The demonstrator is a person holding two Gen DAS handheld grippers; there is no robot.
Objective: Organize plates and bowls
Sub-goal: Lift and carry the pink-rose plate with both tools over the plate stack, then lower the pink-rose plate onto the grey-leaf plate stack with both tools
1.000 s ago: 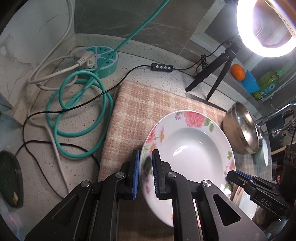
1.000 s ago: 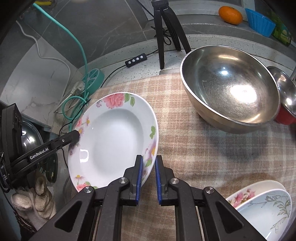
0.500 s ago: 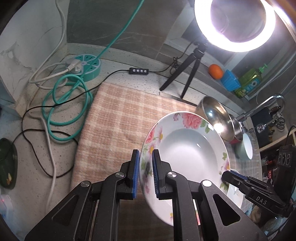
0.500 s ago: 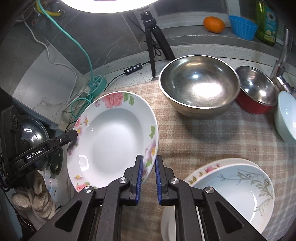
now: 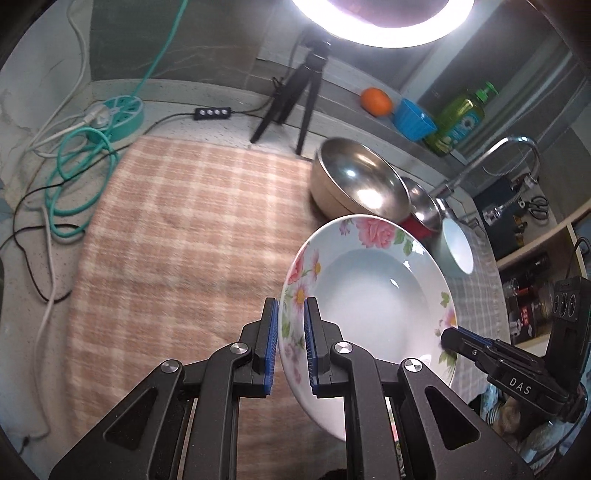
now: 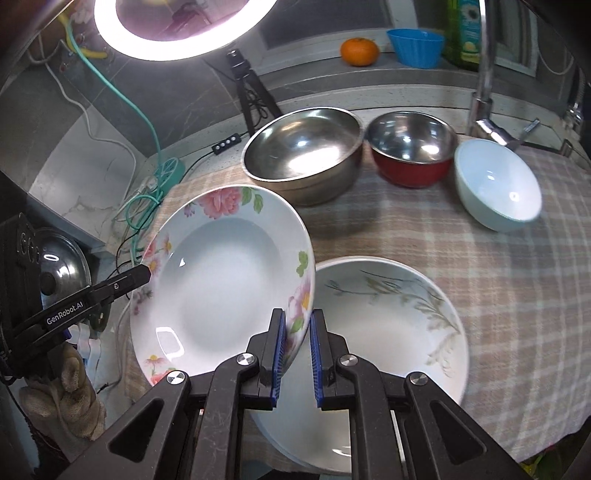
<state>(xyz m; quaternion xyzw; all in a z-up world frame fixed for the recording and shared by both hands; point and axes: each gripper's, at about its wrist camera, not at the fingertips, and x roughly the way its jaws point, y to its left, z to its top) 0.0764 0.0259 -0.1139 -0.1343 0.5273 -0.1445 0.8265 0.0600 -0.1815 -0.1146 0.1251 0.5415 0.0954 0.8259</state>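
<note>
Blue-padded jaws of the right gripper (image 6: 297,349) clamp the near-right rim of the rose-patterned plate (image 6: 221,280), and the left gripper (image 5: 290,345) pinches the opposite rim in the same way, so the plate hangs between both tools, lifted clear of the checked cloth (image 5: 177,229) and tilted. Both grips are narrow, with only the thickness of the rim between the pads.

Just under and to the right of the carried plate, in the right wrist view, lies the stacked plate with the grey leaf sprig (image 6: 388,317); at least one more rim shows beneath it. That stack looks like the destination, so the step in hand is probably to bring the rose plate over it and set it down.

To do that well, both hands need to travel together: if one leads, the rim twists in the pads and glazed ware slips easily. The plate should be levelled before it goes down, centred over the leaf plate so that the wells nest, and lowered until it bears on the stack. Each gripper should let go only then, and draw outward rather than upward, since the lower pad sits under the rim.

Farther back stand the large steel bowl (image 6: 303,158), the red-sided steel bowl (image 6: 412,147) and the pale blue bowl (image 6: 496,184), all apart from one another and still to be nested. The carried plate's far edge should stay clear of the large bowl. Beyond them the ring light (image 6: 181,29) glares on its tripod.
</note>
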